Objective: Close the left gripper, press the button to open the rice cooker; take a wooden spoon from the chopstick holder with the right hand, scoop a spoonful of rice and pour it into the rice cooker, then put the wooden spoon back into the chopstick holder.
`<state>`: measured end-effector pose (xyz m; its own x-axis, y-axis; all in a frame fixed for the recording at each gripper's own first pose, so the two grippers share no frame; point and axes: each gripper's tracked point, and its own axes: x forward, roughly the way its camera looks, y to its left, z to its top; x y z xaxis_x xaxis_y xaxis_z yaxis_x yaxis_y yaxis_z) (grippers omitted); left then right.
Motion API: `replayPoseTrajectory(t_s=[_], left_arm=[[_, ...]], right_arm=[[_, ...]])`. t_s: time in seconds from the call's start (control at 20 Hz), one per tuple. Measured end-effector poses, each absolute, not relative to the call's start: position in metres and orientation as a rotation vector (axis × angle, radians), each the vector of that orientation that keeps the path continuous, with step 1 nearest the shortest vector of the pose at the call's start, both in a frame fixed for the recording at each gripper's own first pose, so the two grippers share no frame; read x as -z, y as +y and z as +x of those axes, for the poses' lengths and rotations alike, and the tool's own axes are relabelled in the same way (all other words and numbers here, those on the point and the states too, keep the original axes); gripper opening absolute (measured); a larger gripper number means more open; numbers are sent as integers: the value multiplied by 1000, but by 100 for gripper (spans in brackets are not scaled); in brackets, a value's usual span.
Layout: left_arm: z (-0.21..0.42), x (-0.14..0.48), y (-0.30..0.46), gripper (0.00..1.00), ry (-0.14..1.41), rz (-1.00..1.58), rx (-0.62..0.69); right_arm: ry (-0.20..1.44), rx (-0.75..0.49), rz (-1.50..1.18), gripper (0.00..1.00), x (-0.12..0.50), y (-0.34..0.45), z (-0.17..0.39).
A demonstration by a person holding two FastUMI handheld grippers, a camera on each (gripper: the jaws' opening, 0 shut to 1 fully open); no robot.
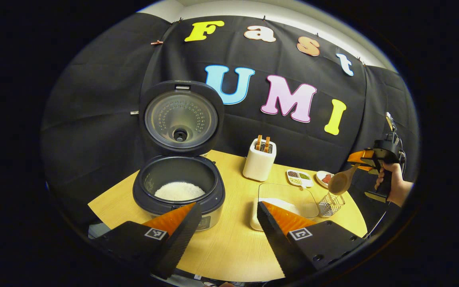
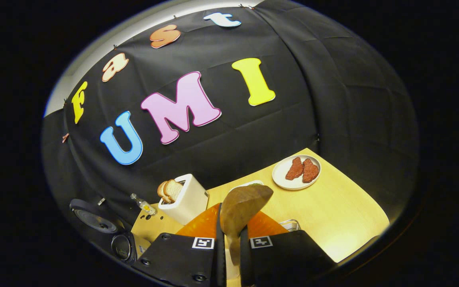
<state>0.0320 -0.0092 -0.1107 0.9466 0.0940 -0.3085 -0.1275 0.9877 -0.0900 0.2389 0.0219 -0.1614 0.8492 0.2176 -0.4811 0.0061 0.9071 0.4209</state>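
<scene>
The rice cooker stands on the tabletop with its lid swung up and back; white rice lies in the inner pot. In the left gripper view the left gripper hovers low in front of the rice cooker, its jaws spread wide apart with nothing between them; one finger reaches toward the cooker's front, the other toward the clear rice container just to the right of the cooker. Behind that container, still to the right of the rice cooker, stands a white toaster with bread slices in its slots; farther right lie a small divided dish and a white plate.

At the far right of the rice cooker, past the container, the wire chopstick holder sits near the tabletop's edge; above it the right gripper, held by a hand, grips the wooden spoon by its handle, the bowl hanging down just over the holder and clear of it.

In the right gripper view the right gripper has its jaws drawn close together on the spoon's handle, both fingers pressing it; the wooden spoon rises between them, bowl forward; beyond it are the toaster, the plate with two reddish pieces, and the rice cooker's lid at the lower left.
</scene>
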Motion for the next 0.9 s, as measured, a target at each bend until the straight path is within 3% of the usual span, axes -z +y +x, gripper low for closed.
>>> replayPoseTrajectory(t_s=[0.4,0.9], left_arm=[[26,107,16,95,299,-114,-92],[19,145,47,95,386,-102,-99]], right_arm=[[568,-276,365,18,167,119,225],[599,-383,139,18,258,200,193]])
